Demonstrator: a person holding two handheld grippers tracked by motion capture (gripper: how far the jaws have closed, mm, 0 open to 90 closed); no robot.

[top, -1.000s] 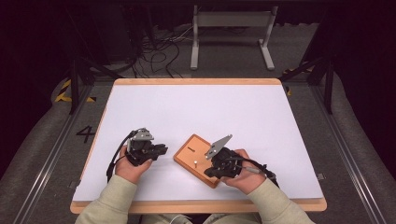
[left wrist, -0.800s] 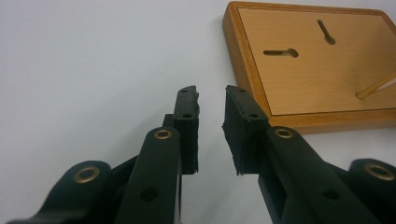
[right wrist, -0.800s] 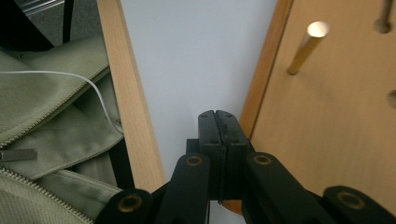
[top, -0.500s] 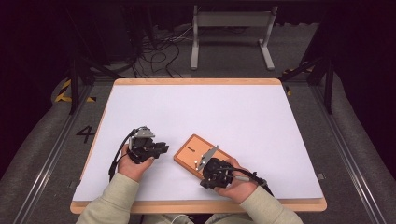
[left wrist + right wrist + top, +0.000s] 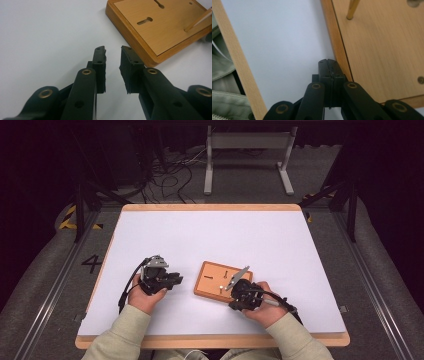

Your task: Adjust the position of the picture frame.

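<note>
On the white table (image 5: 210, 240), left of the wooden board (image 5: 212, 277), the left gripper (image 5: 177, 280) rests with jaws slightly spread, empty. At the board's near corner, the right gripper (image 5: 329, 65) is pressed together, seemingly touching its edge.

Left gripper (image 5: 176, 280) jaws slightly parted, right gripper (image 5: 329, 61) jaws pressed together
</note>
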